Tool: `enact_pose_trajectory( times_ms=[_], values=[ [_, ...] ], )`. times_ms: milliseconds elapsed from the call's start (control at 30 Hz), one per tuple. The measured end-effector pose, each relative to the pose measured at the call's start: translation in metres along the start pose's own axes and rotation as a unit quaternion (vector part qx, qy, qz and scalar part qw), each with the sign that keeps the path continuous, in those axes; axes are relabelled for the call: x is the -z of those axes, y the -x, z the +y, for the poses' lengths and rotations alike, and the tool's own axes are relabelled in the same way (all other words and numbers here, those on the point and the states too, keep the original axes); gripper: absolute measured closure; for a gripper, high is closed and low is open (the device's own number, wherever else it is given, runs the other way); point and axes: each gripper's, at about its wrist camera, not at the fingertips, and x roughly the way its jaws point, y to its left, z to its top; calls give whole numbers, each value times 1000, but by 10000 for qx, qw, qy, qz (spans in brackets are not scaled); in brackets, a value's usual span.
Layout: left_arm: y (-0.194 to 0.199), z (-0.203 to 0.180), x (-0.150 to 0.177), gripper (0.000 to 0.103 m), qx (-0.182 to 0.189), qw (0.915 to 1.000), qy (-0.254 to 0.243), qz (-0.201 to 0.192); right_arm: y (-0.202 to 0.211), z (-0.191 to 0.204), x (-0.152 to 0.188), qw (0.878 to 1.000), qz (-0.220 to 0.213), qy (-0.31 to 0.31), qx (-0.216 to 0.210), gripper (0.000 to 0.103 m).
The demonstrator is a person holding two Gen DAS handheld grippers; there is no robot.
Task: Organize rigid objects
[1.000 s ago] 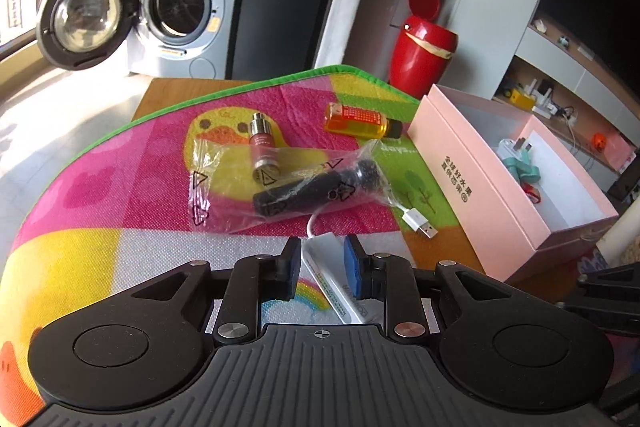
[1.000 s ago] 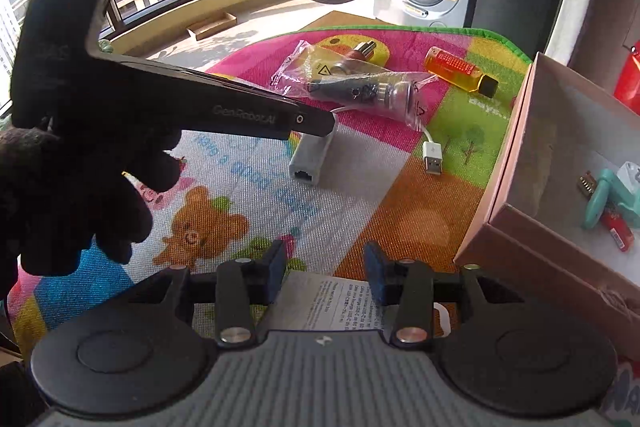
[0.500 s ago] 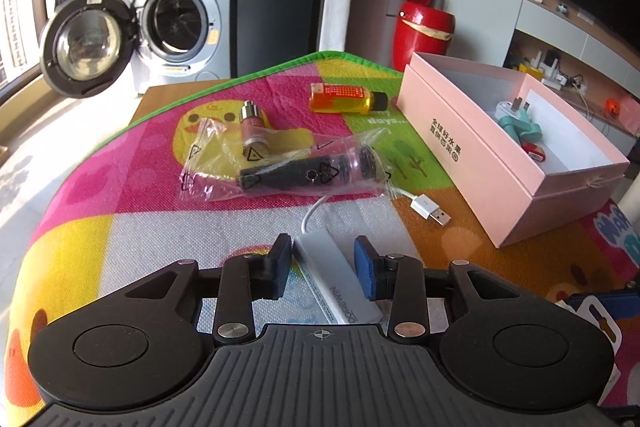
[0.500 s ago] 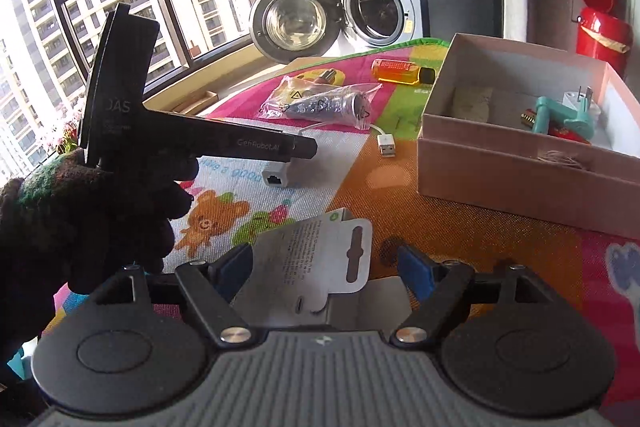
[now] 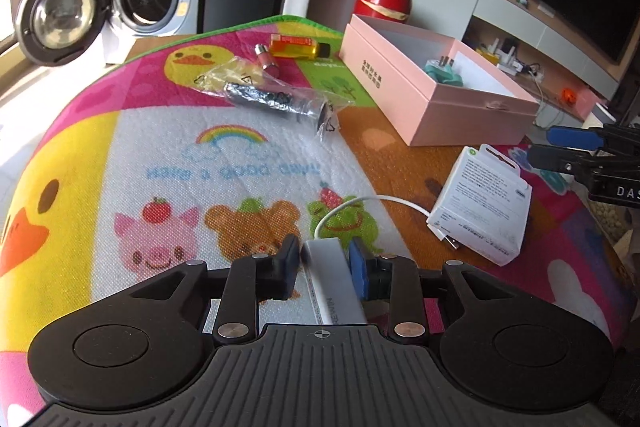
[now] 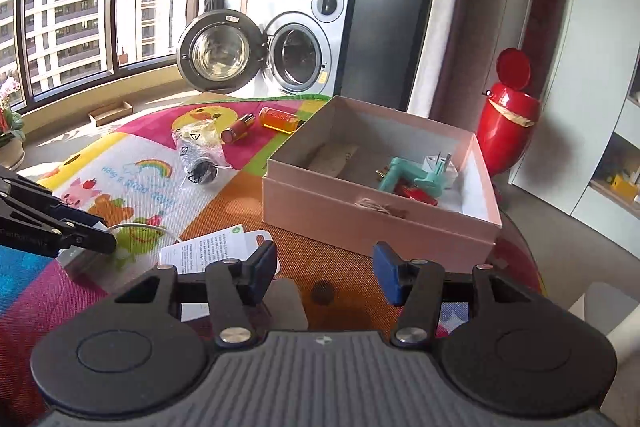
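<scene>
While the left fingers (image 5: 290, 259) crossed the desk (image 5: 160, 131), the white adapter (image 5: 336, 283) came along between them. In the left wrist view it now sat at the near middle, over the frog print. The bagged torch (image 5: 276, 99) lay well apart at the far side, though a moment before it had been just ahead. These fingers were closing, nearly together, with the pads pressed on the adapter's two long sides. The adapter's white cable (image 5: 360, 201) curled away to the right, and its plug touched the near edge of the white carton (image 5: 484, 203). That carton was new to this view and lay flat on the desk, near the pink box (image 5: 420, 95). By my reading, one item was gripped and ready to travel to the box, while the carton had been set down outside it. In the right wrist view the carton had left the right fingers (image 6: 262, 267), which had straddled it half a second earlier. It now rested on the desk, just to the left of the left-hand finger. These fingers stood well spread and were closing, and nothing was gripped between them. A grey patch low in the gap was too unclear to name. The box had swung to straight ahead, with a teal plug (image 6: 408, 179) and other small items already inside.
</scene>
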Motion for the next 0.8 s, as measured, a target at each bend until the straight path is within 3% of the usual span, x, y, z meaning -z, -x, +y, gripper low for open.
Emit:
enact_pose_trajectory(
  times_ms=[33,100,200,333,433,567,667,800],
  values=[
    [-2,1,-1,71,-54,9999,84,-44,3,-5,0,9999,39,-107,-113,30],
    [-5,3,-3,71,-103,9997,210,-116,11,-8,4,9984,118,-280,-467,25],
    [-7,4,-4,71,-132,9992,329,-173,5,3,10,9935,369,-376,-1008,25],
    [-6,8,-3,71,-70,9988,436,-196,-17,29,9,9884,595,-474,-1318,23],
    [-3,10,-1,71,-93,9987,459,-190,-23,59,7,9827,587,-25,-1754,24],
    [-1,9,2,71,-75,9988,430,-211,-23,83,5,9871,436,696,-1374,24],
    [-1,4,4,72,-133,9993,275,-195,-38,84,0,9898,658,486,-1165,22],
    [5,-7,12,69,-103,9988,-475,-49,-55,82,-2,9928,751,341,-867,20]
  ],
)
